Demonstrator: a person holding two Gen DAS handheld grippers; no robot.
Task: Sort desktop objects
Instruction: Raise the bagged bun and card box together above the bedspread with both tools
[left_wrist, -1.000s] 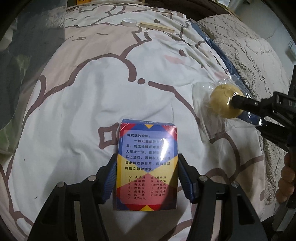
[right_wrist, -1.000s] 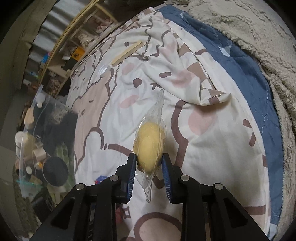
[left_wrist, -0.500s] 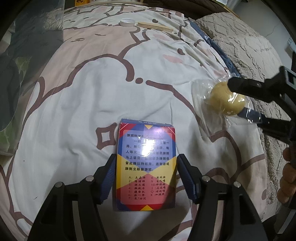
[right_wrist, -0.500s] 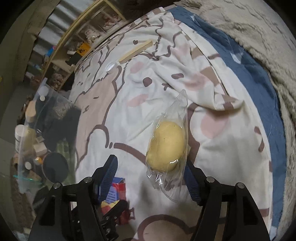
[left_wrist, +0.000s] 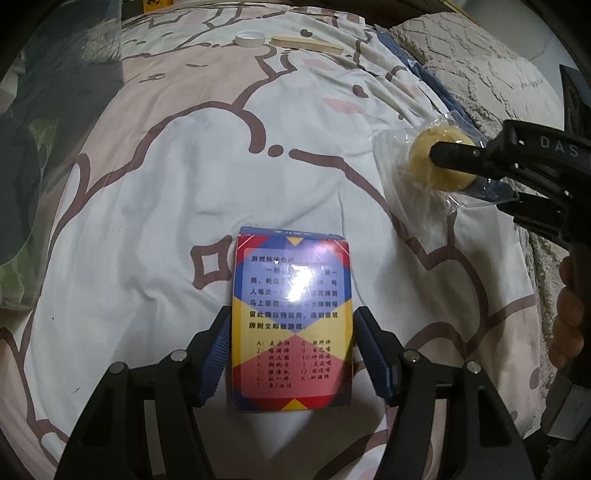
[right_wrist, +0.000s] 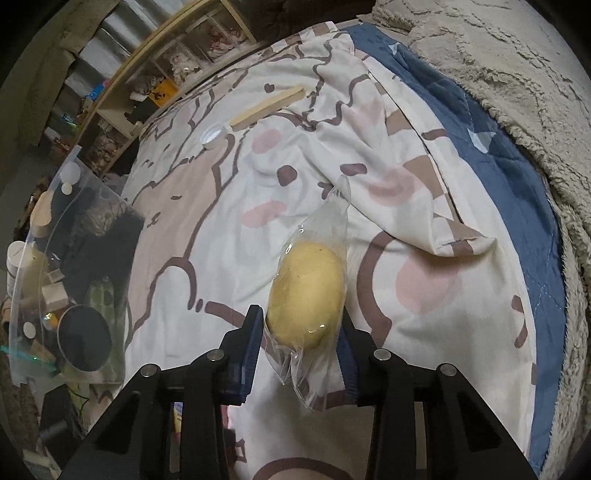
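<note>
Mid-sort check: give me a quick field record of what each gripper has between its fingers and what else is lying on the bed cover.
surface: patterned bed cover
left gripper: straddles the card box, a small gap showing at each pad
card box: lies flat, printed side up
right gripper: jaws closing around the yellow ball in a clear bag
bagged ball: between the pads, the bag's tail hanging below
far end of cover: white cap beside a wooden stick
beside the bed: clear bin of small items
</note>
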